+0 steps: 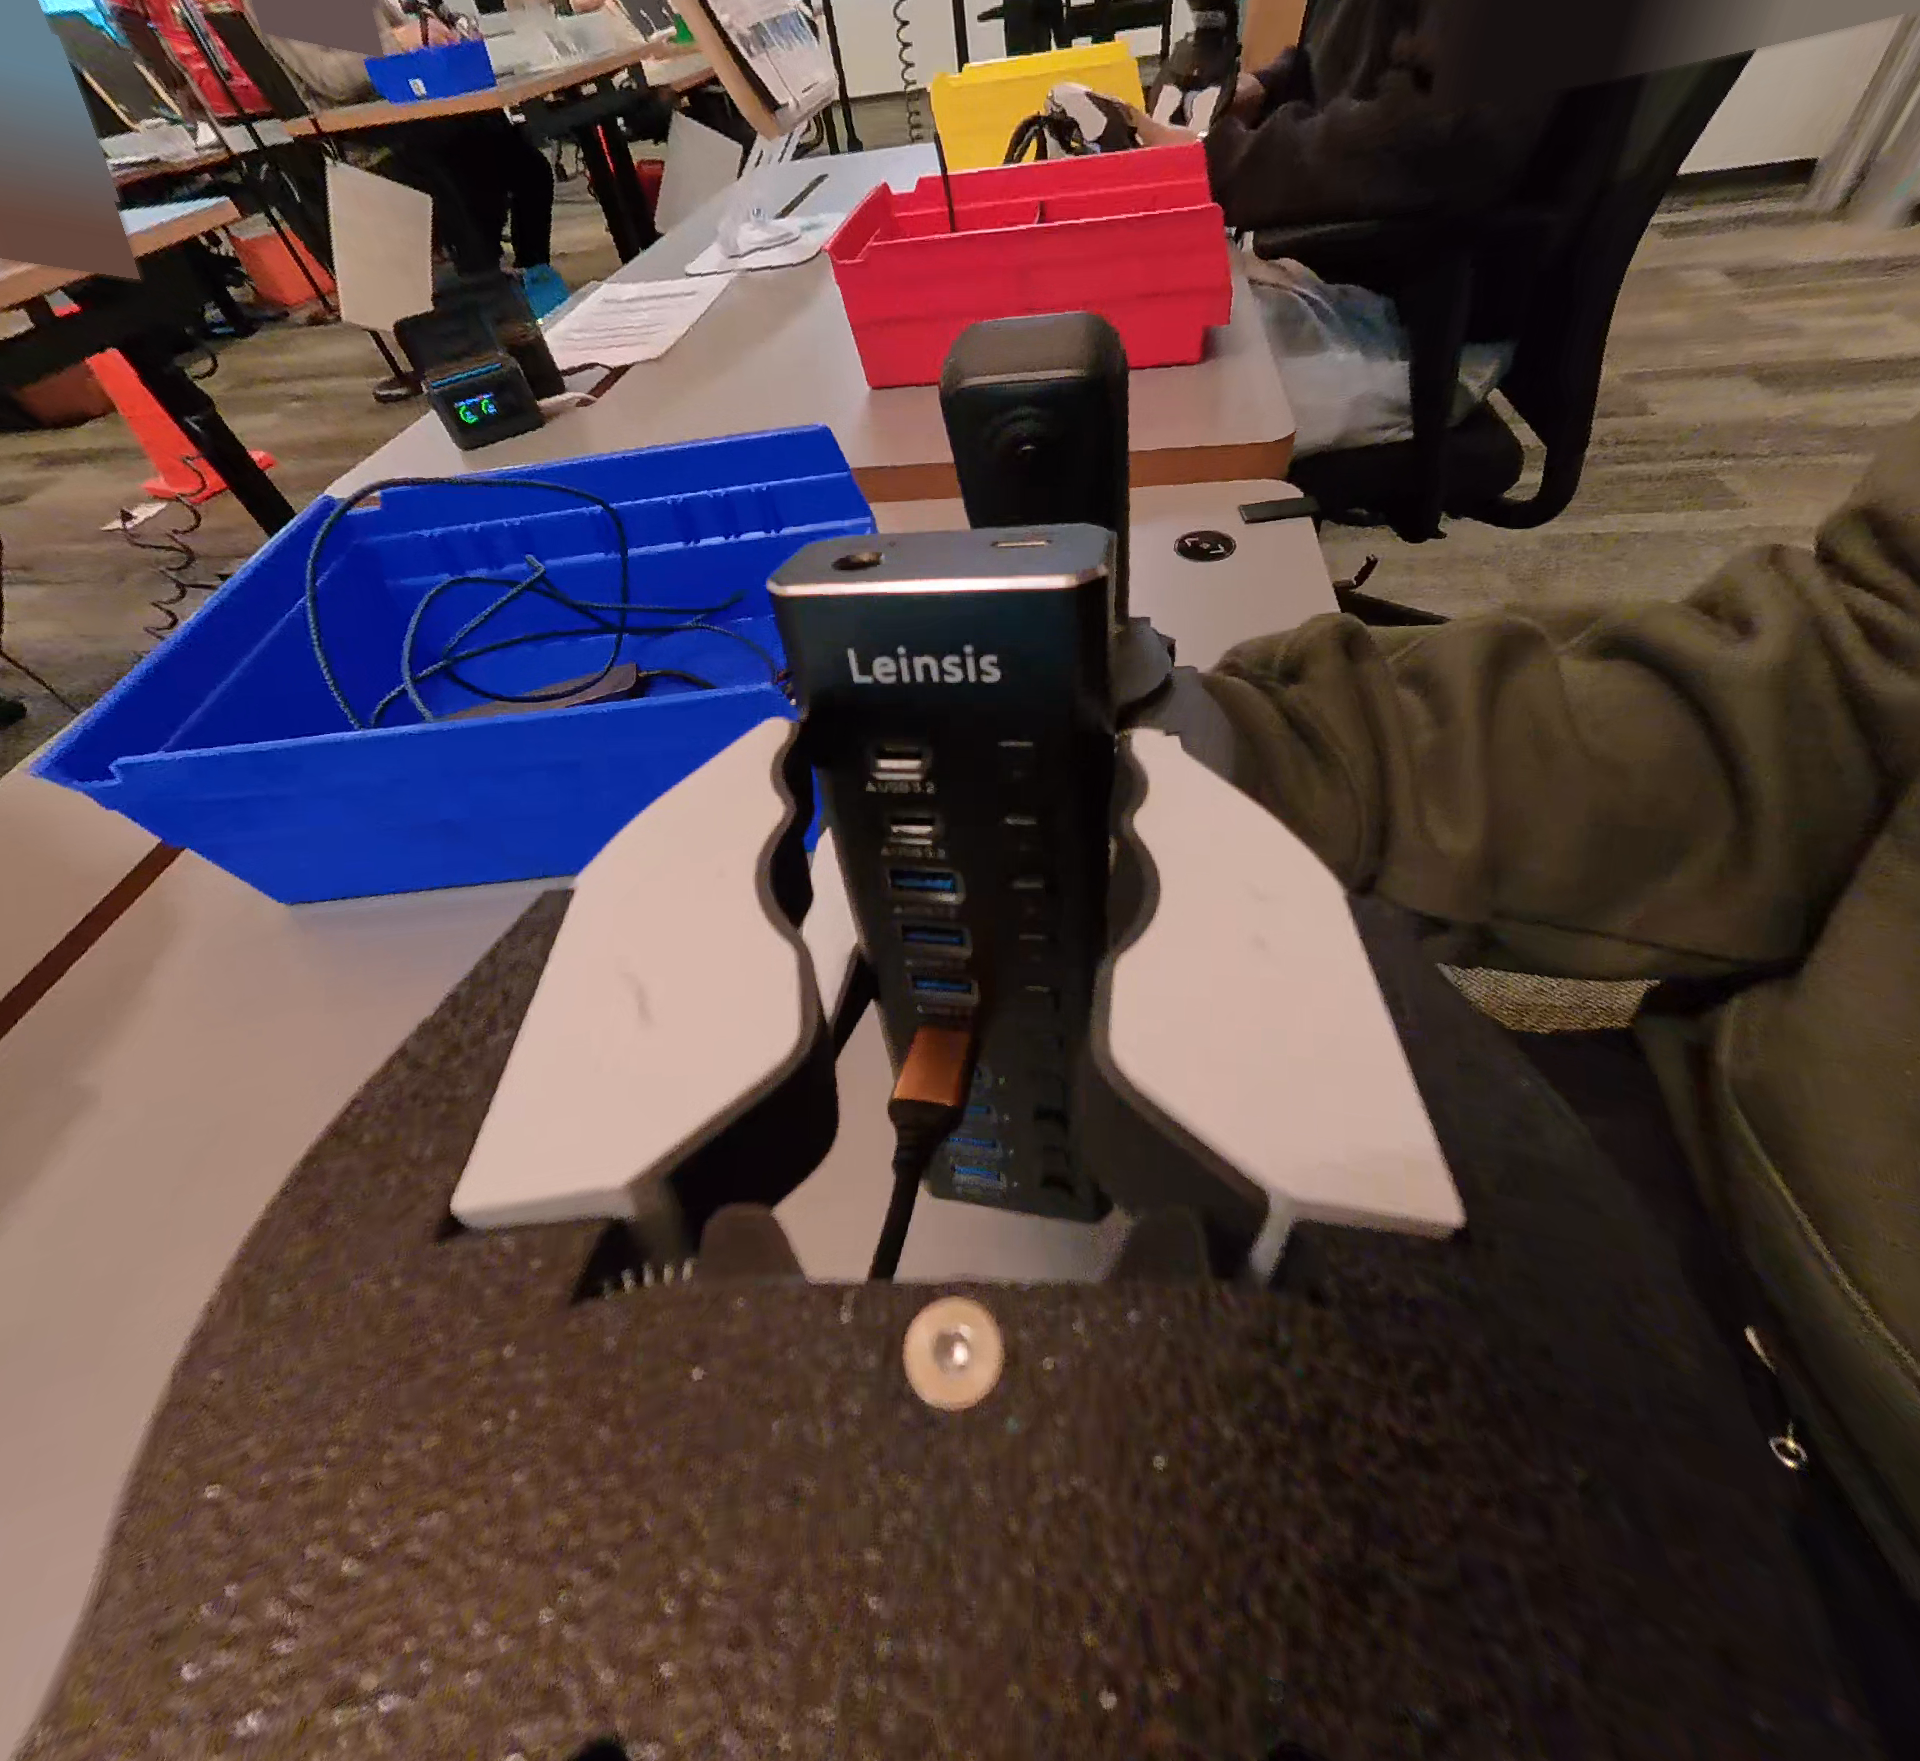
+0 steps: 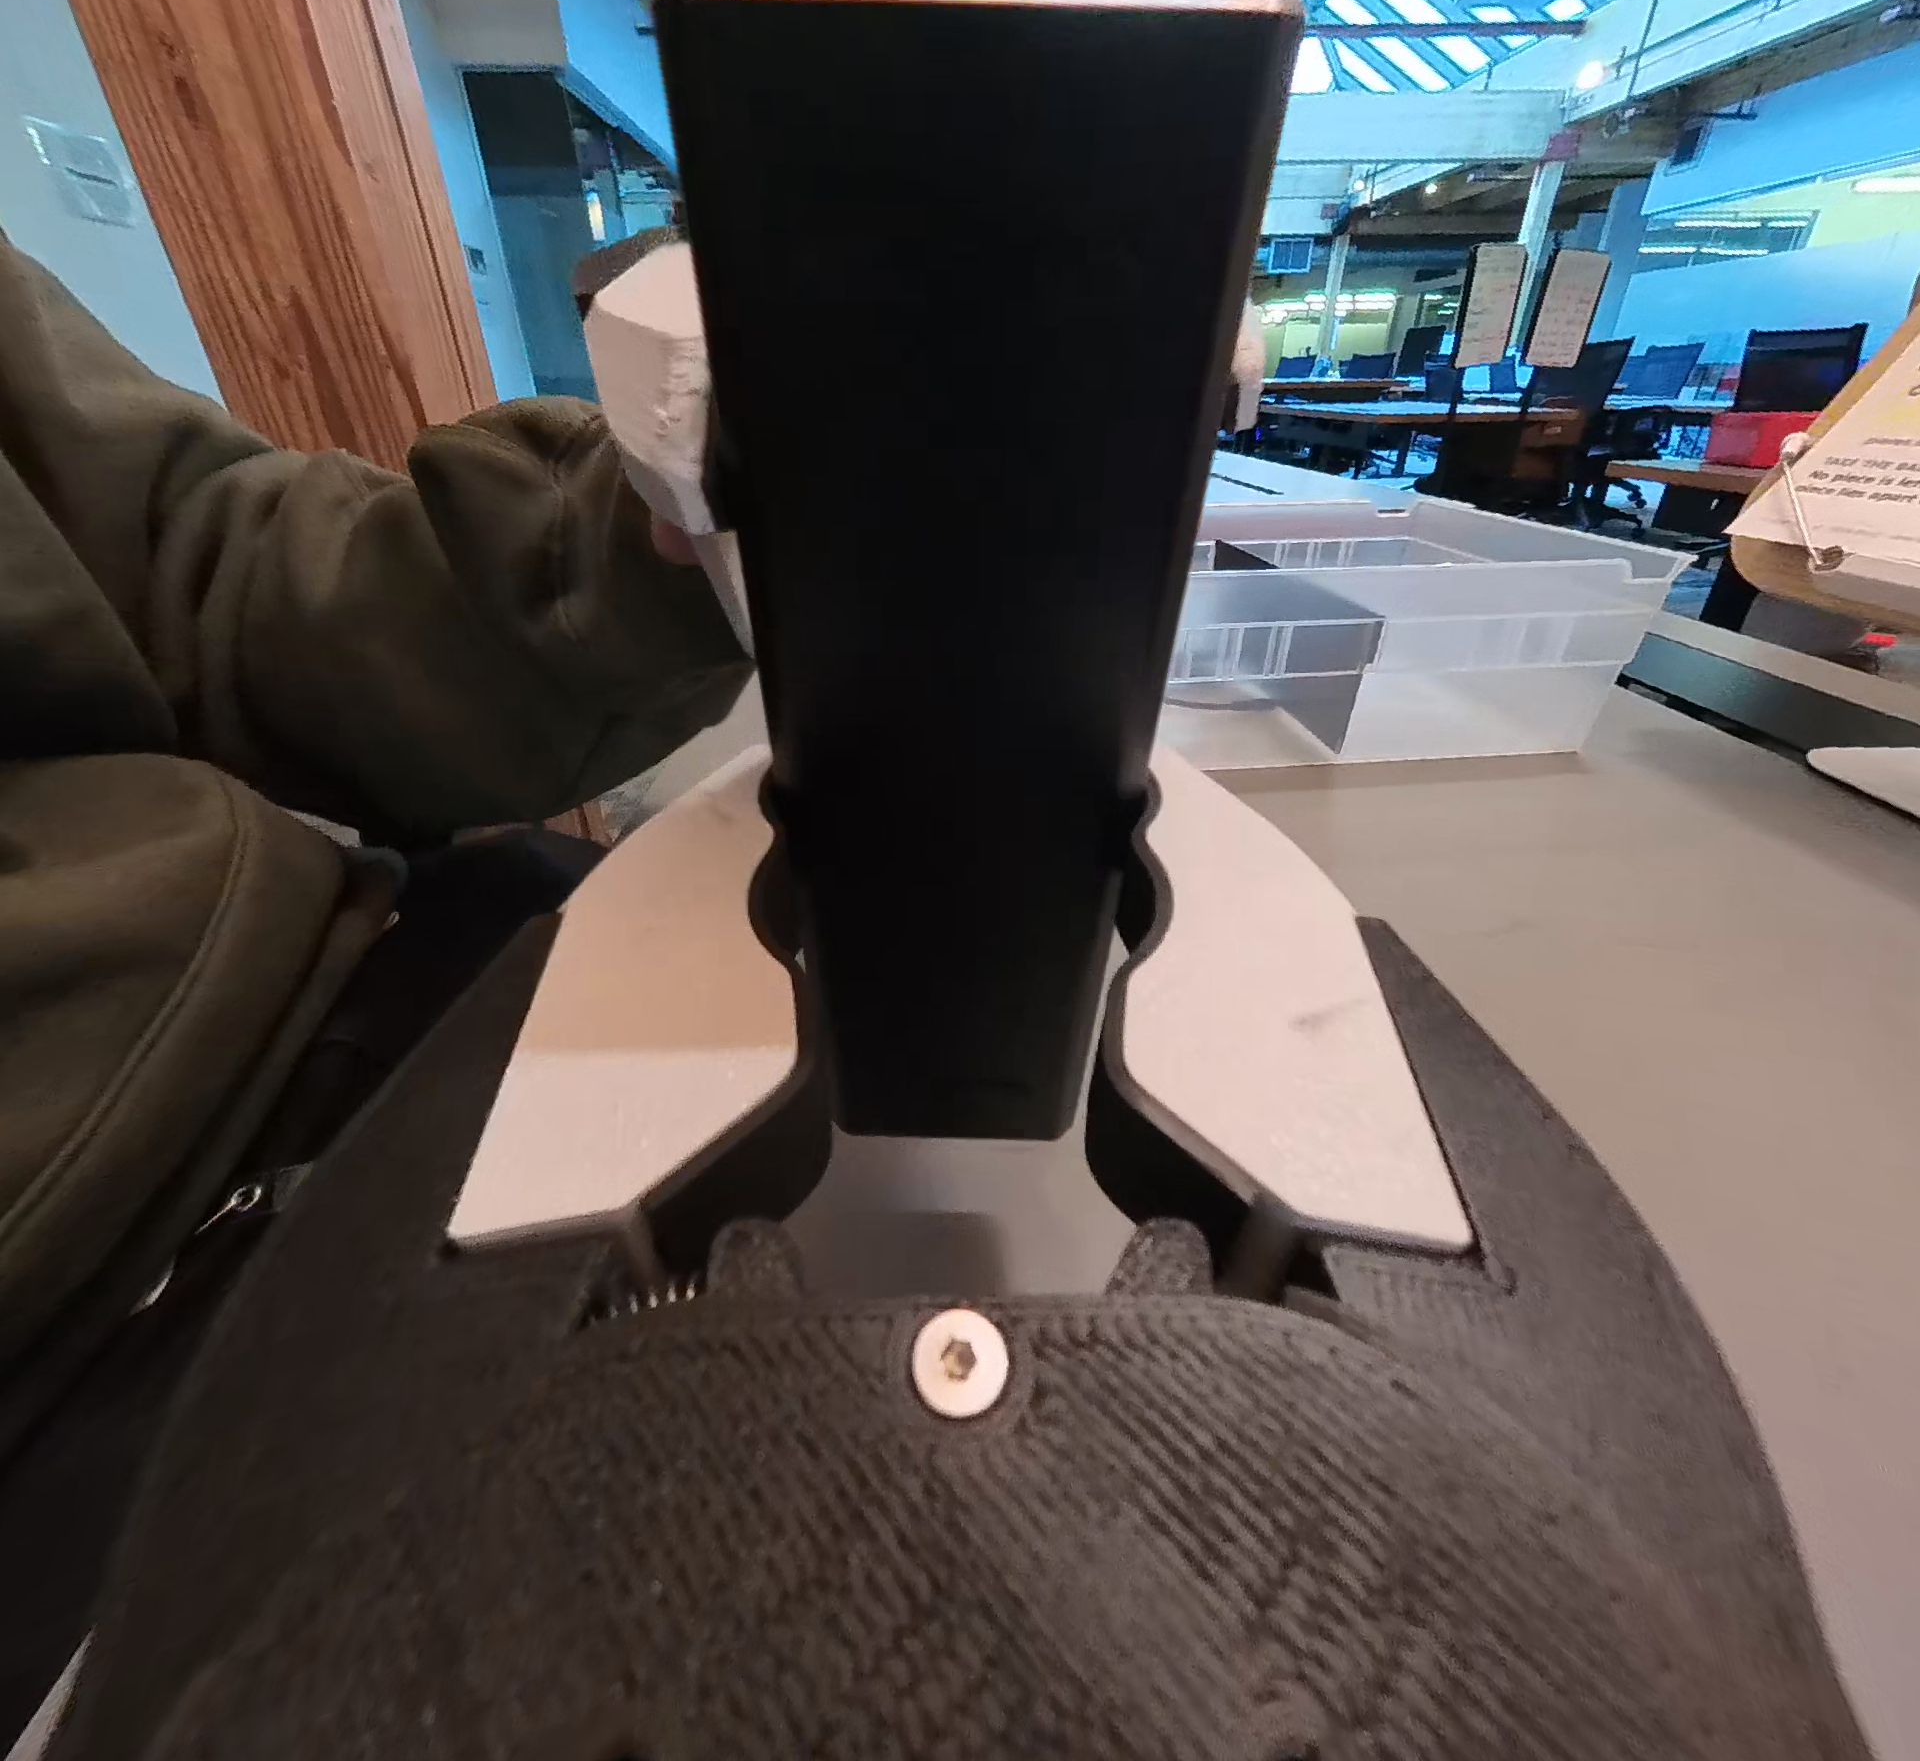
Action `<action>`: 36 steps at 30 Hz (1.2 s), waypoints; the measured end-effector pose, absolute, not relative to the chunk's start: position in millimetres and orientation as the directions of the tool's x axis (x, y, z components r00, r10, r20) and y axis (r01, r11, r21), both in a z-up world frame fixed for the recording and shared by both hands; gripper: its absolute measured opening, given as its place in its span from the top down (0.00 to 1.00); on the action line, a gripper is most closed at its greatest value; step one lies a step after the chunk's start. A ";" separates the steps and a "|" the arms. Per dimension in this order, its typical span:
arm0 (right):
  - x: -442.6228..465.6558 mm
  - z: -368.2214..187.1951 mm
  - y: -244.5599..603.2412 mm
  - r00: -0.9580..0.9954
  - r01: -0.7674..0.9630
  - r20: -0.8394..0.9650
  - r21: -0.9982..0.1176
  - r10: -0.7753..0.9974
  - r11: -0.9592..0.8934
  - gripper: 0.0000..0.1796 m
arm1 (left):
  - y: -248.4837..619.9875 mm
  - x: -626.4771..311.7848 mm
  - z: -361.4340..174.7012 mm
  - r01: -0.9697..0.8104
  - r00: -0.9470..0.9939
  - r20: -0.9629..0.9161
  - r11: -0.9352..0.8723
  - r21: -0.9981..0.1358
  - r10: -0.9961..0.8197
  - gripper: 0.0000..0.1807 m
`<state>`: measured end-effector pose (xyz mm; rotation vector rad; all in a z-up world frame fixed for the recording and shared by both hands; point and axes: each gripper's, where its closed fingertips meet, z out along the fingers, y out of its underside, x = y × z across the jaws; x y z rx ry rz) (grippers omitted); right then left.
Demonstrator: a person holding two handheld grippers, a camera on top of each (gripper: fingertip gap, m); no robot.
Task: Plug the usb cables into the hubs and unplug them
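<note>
Both grippers are clamped on the same black USB hub (image 1: 951, 838), held upright above the desk (image 1: 260, 963). In the left wrist view the left gripper (image 1: 961, 880) has its jaws closed narrow against the hub's 2 long edges, port side facing the camera. A copper-coloured USB plug (image 1: 935, 1072) sits in one of the lower blue ports, and its black cable (image 1: 896, 1212) drops down between the jaws. Just behind the hub stands the other gripper's black camera (image 1: 1039, 423), with an olive sleeve (image 1: 1558, 776) at the right. A blue bin (image 1: 312, 776) holding loose cables rests on the desk to the left; a red bin (image 1: 1039, 288) sits farther back. The right gripper (image 2: 961, 890) pinches the hub's plain black back (image 2: 966, 568), jaws tight on both edges, and a clear bin (image 2: 1455, 662) lies beyond.
</note>
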<state>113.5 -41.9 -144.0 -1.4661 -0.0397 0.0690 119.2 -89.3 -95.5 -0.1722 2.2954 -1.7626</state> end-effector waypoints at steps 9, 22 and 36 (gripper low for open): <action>121.4 -126.2 -44.4 0.996 -0.090 -0.086 -0.971 0.027 0.220 0.64 | -86.6 125.7 -104.5 0.050 -0.954 -0.132 0.289 -0.956 -0.271 0.70; 131.7 -135.4 -34.6 0.990 -0.126 -0.134 -0.975 -0.032 0.180 0.65 | -75.0 133.4 -112.4 0.034 -0.949 -0.133 0.327 -0.944 -0.285 0.70; 136.9 -128.4 -54.4 0.991 -0.121 -0.132 -0.962 -0.028 0.245 0.65 | -21.6 132.9 -64.8 -0.001 -0.901 -0.109 0.252 -0.968 -0.420 0.65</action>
